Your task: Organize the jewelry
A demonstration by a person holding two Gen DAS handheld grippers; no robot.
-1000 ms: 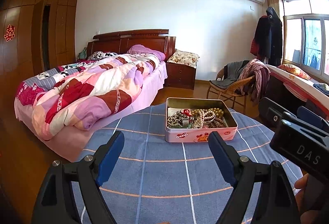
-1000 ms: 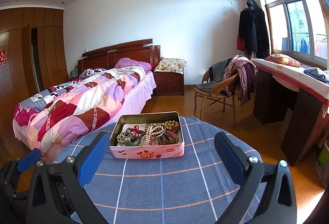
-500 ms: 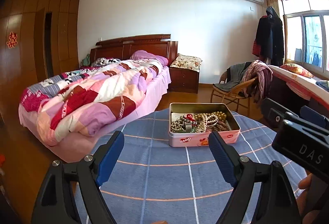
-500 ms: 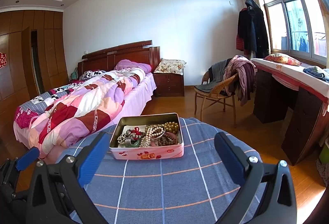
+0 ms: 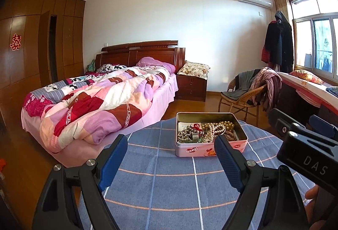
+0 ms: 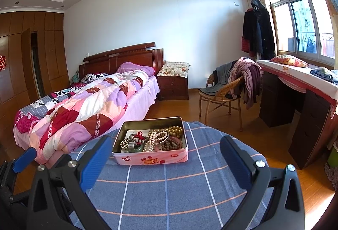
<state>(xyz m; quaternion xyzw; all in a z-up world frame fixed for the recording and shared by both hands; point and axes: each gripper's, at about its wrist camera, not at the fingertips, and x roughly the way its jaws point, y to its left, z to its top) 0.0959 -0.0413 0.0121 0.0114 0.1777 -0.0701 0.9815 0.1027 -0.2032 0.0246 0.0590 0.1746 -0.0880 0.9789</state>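
Note:
A pink tin box point(image 5: 211, 149) point(image 6: 152, 159) stands open on a round table with a blue checked cloth point(image 5: 169, 187) point(image 6: 169, 192). A tangle of bead and pearl strands point(image 5: 208, 130) point(image 6: 153, 139) fills it. My left gripper point(image 5: 170, 146) hovers open over the cloth, short of the tin and a little to its left, nothing between its blue pads. The right gripper point(image 6: 165, 148) is open too, its fingers framing the tin from the near side without touching it. In the left wrist view the right gripper's body shows at the right edge.
A bed with a patchwork quilt point(image 5: 95, 103) point(image 6: 74, 111) lies left of the table. A wicker chair with clothes point(image 5: 249, 92) point(image 6: 228, 90) stands behind, a dark desk point(image 6: 306, 107) to the right. Wooden floor surrounds the table.
The left wrist view has drifted slightly, so the tin sits a little further right and lower in it. Both grippers stay open; the right view is unchanged.

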